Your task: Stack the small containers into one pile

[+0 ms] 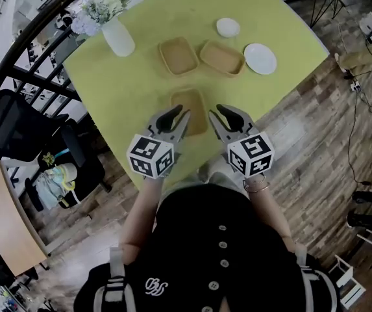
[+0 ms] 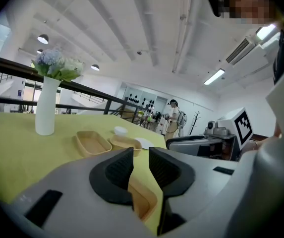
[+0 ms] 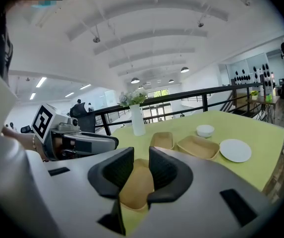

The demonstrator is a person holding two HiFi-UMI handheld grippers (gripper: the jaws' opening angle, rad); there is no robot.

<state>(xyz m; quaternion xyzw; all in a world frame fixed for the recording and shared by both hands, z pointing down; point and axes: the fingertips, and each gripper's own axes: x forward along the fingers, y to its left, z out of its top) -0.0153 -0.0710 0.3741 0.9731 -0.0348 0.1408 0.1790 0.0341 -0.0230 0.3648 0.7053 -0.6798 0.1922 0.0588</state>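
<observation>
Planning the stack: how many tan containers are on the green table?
3. The near container lies at the table's near edge. The left far container sits by the vase; the right far container beside the white plate. None seems hidden.

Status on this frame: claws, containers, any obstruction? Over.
Left claw and right claw part open, empty, flanking the near container. It lies alone; left far container and right far container side by side, unstacked. Nothing between; bowl, plate aside.

Not really seeing any readable text here. The cubes on the left gripper and right gripper are only showing black-and-white square patterns, and the white squiggle on the person's black top isn't reading as letters.
</observation>
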